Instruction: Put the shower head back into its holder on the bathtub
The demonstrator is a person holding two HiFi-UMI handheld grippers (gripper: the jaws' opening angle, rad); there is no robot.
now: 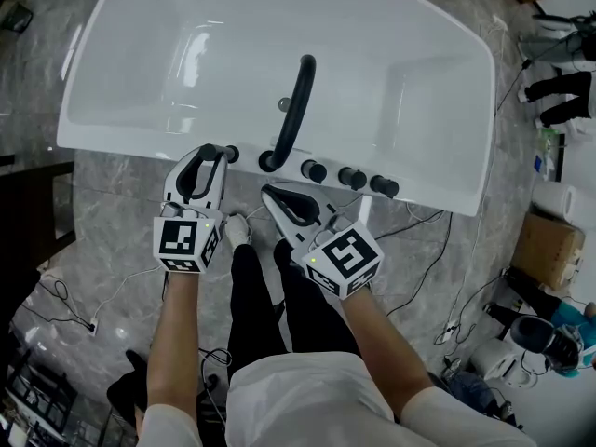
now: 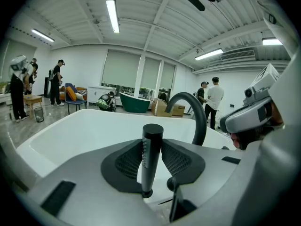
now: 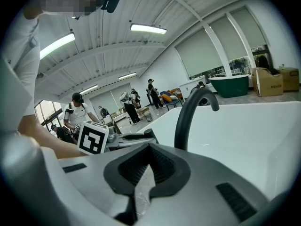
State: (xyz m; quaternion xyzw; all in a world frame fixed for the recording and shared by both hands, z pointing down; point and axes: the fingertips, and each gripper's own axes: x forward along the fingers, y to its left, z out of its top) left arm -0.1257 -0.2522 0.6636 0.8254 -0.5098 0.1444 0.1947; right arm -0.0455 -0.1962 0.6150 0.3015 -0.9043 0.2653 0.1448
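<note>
The black shower head stands upright, grasped by the fingers of the left gripper at the near rim of the bathtub, left of the faucet, so I judge the seating step is in hand and next it must go straight down into its holder, which I cannot see clearly, while the right gripper is clenched and empty.

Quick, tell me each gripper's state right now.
Left gripper: closed on the black shower head, which stands upright.
Right gripper: closed, nothing between its jaws.
</note>
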